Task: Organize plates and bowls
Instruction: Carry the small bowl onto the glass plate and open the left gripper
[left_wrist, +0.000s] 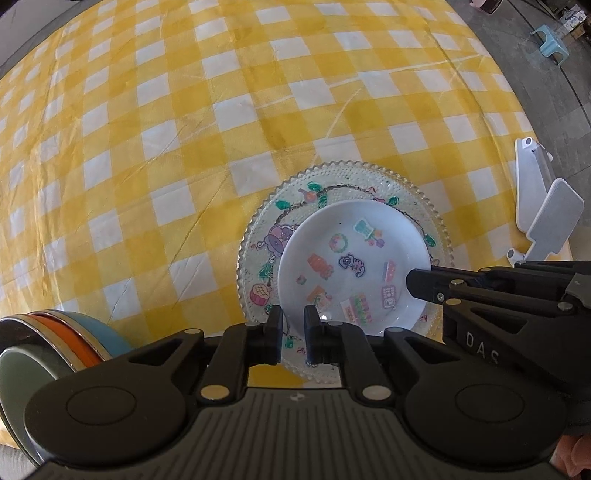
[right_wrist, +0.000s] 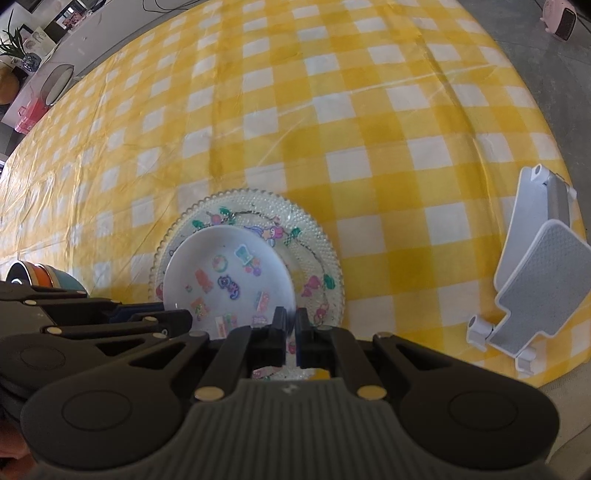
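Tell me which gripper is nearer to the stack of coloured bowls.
Left. The left gripper sits at the small white plate's rim on the side facing the stack of coloured bowls; the right gripper holds the opposite rim, farther away.

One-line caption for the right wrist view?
Right gripper pinches the near rim of the white sticker plate, which lies on a beaded glass plate atop the yellow checked tablecloth.

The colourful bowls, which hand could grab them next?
Probably left. The bowls lie right beside the left gripper, whose jaws stand slightly apart around the rim of the white plate; the right gripper is clamped on that plate, farther away.
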